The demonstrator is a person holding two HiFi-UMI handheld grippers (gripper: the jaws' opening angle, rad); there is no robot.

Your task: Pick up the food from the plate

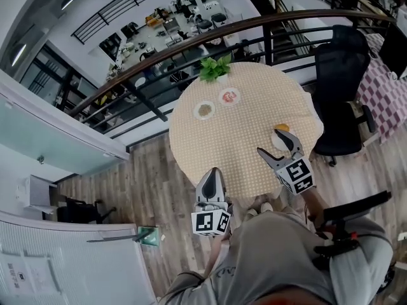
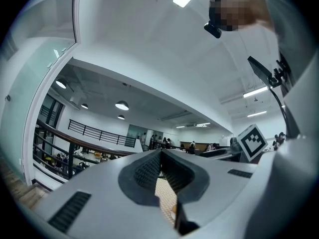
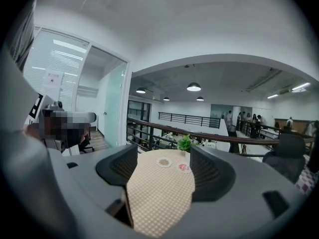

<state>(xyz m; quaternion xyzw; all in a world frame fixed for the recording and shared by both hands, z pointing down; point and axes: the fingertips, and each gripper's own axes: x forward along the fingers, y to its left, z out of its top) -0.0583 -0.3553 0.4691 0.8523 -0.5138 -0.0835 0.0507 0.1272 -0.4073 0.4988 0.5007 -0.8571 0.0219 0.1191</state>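
Two small white plates stand at the far side of the round table (image 1: pixel 254 164). One plate (image 1: pixel 205 110) (image 3: pixel 163 162) holds brownish food, the other (image 1: pixel 229 96) (image 3: pixel 183 168) something red and pink. A small orange piece (image 1: pixel 282 127) lies on the cloth at the table's right edge, just past the tip of my right gripper (image 1: pixel 268 141). That gripper stands open over the near right of the table, with only cloth between its fingers (image 3: pixel 163 156). My left gripper (image 1: pixel 212 171) (image 2: pixel 160 153) hovers at the table's near edge, its jaws meeting at the tips with nothing held.
A potted green plant (image 1: pixel 215 68) (image 3: pixel 185 143) stands at the table's far edge, behind the plates. A curved railing (image 1: pixel 254 27) runs beyond it. A black office chair (image 1: pixel 340 88) sits to the right. Wooden floor (image 1: pixel 152 170) and glass partitions (image 1: pixel 57 132) lie to the left.
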